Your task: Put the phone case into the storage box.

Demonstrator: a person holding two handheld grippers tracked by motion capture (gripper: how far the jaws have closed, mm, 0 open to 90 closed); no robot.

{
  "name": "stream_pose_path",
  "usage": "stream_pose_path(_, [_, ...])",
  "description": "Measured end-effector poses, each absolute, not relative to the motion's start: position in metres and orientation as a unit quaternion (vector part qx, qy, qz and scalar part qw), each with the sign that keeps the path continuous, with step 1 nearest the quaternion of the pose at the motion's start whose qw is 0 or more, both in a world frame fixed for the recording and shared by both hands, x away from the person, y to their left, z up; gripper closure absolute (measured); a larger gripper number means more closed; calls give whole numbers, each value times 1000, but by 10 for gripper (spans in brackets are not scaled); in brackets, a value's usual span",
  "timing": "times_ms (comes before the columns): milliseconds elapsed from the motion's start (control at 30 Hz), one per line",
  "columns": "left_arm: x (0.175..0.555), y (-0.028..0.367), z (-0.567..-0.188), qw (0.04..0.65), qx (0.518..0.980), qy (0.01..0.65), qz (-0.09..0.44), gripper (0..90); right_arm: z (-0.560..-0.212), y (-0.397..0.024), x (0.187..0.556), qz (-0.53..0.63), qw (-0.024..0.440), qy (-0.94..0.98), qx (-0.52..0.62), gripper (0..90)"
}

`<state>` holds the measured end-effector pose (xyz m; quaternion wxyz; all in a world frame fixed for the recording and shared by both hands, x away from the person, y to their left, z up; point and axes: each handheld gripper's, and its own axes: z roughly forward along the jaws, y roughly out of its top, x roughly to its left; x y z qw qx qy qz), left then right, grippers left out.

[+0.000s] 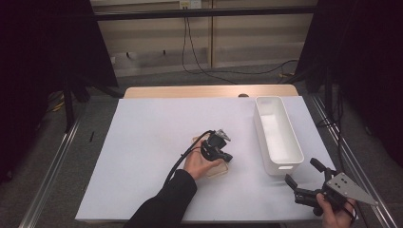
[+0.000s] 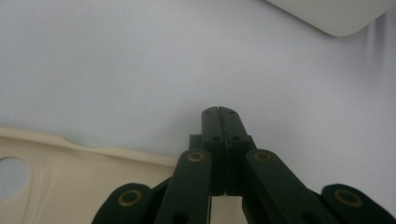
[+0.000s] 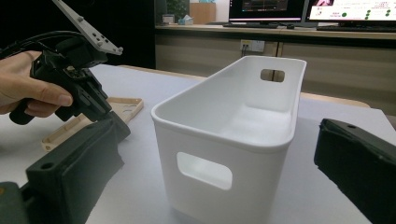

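A flat beige plastic piece (image 1: 219,171) with a round hole lies on the white sheet near the table's middle. My left gripper (image 1: 227,156) is held low over it, jaws shut with nothing between them; in the left gripper view its tips (image 2: 218,113) reach past the piece's edge (image 2: 70,172). My right gripper (image 1: 302,171) stands wide open at the front right, off the near end of a white bin (image 1: 278,135). In the right gripper view the bin (image 3: 233,140) rises between the spread jaws, with the left gripper (image 3: 100,109) and the beige piece (image 3: 123,108) beyond.
The white sheet (image 1: 152,156) covers most of the wooden table. The long bin is empty and has handle cut-outs (image 3: 204,171) at its ends. A corner of the bin (image 2: 336,14) lies ahead of the left gripper. Cables trail on the floor behind.
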<state>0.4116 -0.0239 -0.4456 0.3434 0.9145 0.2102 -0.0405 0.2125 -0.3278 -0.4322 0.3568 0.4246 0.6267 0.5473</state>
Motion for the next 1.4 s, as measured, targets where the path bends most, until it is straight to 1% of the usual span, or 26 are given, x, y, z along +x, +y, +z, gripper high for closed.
stream_pose_path(1400, [408,-5,-443,326,922,202,-51,900,-432,-328,212,547,357,626,425,0])
